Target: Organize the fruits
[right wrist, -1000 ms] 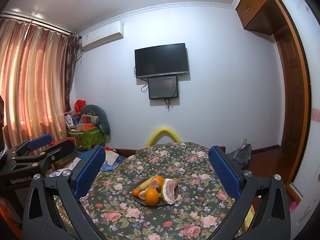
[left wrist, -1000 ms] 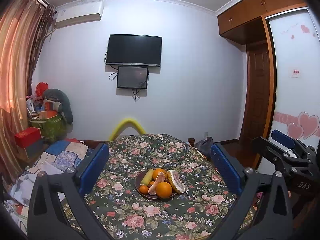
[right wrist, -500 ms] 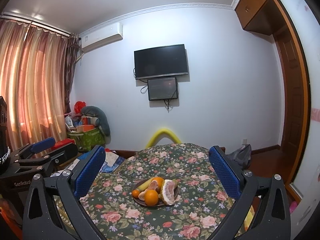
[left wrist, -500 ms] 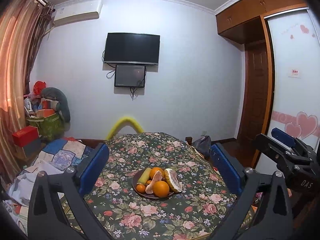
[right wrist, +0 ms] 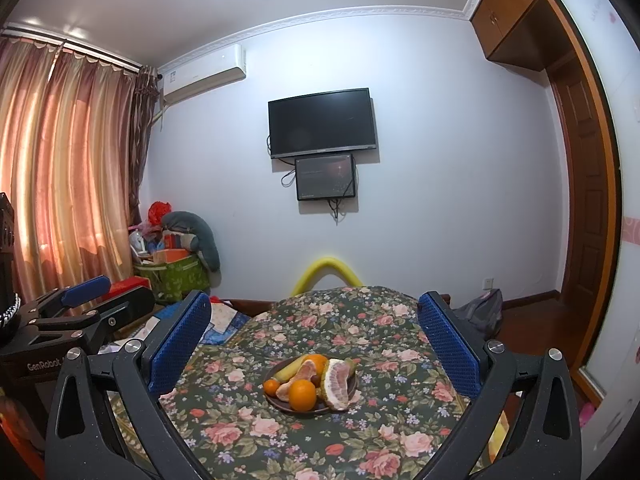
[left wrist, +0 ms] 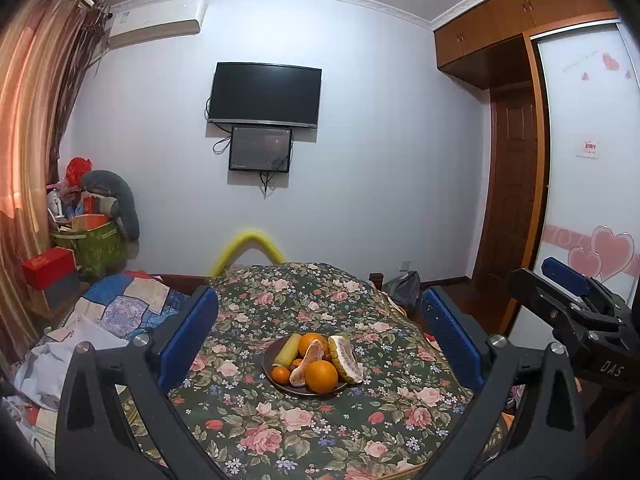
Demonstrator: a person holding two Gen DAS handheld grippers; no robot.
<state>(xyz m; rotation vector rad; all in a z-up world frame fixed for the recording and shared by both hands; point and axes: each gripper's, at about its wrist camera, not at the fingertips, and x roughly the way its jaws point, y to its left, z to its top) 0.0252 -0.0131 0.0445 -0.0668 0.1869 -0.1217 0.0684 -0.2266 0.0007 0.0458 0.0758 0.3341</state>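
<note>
- The fruit (left wrist: 316, 362) all sits heaped on one dark plate (left wrist: 269, 369) on the floral cloth (left wrist: 280, 432): two oranges, small tangerines, a peeled segment piece, a cut pomelo and a yellow-green fruit (possibly a banana).
- In both wrist views the plate lies ahead of the jaws, between the two blue pads and well beyond their tips.
- The left gripper (left wrist: 320, 328) stands wide apart, holding nothing; the right gripper (right wrist: 314, 330) likewise.
- Nothing loose shows on the cloth, so this fits a finished gathering or a pile awaiting sorting; the pictures cannot settle which.
</note>
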